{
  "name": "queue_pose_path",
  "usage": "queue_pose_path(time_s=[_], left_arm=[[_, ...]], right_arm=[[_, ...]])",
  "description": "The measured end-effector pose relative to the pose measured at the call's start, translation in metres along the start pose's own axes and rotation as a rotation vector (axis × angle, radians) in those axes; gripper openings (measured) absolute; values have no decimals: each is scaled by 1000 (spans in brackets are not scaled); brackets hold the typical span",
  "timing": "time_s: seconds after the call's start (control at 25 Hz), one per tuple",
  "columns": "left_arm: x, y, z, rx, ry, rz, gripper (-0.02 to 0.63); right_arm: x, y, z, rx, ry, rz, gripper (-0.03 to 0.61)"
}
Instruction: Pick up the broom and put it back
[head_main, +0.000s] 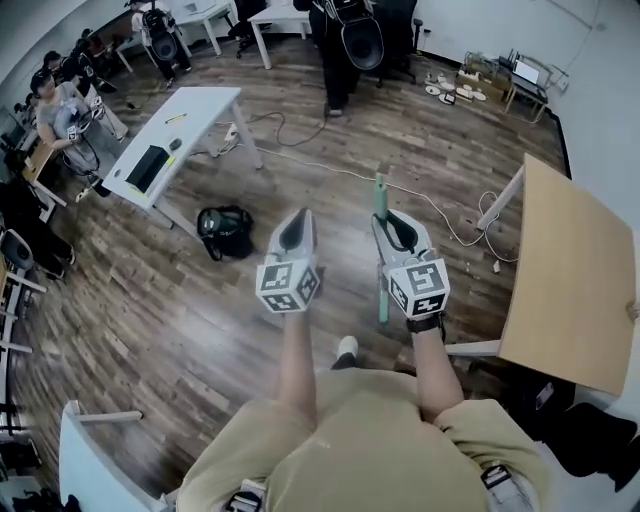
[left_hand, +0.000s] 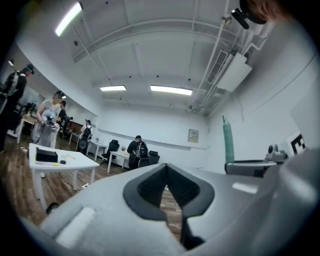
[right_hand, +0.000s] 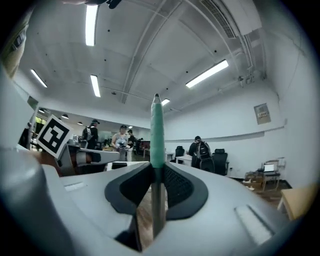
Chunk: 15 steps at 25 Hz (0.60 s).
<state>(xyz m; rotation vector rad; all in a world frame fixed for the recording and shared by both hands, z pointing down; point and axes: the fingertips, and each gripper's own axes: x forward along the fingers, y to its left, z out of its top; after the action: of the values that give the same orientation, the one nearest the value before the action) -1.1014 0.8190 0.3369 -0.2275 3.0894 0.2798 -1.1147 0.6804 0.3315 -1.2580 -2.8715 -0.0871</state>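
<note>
The broom shows only as its handle: a thin metal shaft with a green grip (head_main: 380, 196) at the top, standing upright above the wood floor. My right gripper (head_main: 385, 216) is shut on the shaft just below the green grip (right_hand: 157, 134), and the pole passes straight between its black pads (right_hand: 176, 186). The broom's head is hidden. My left gripper (head_main: 298, 216) is level beside the right one, a little apart from the handle, shut with nothing in it (left_hand: 166, 168). In the left gripper view the green grip (left_hand: 228, 143) rises at the right.
A white table (head_main: 205, 105) stands ahead on the left with a black bag (head_main: 225, 231) on the floor by it. A wooden table (head_main: 565, 270) is close on the right. Cables (head_main: 300, 158) trail over the floor. People stand and sit at the far left and back.
</note>
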Motion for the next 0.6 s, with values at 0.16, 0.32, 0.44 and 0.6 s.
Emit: queue_pose_path(time_s=[0.16,0.32,0.44,0.6], left_arm=[[72,-3,-6,44,16,-107,2],[139,-10,-35,48,92,-206,2],[196,-10,-37,39,82,-237,2],[293,-12,-42,69,108,-280,2]], right_arm=[[27,-82,-9,-14,2,-200,80],[55,-156,-34,55,20,-319,80],[86,-202,-40,89,2,-344,80],[152,-261,-46,109,-6,-310,78]])
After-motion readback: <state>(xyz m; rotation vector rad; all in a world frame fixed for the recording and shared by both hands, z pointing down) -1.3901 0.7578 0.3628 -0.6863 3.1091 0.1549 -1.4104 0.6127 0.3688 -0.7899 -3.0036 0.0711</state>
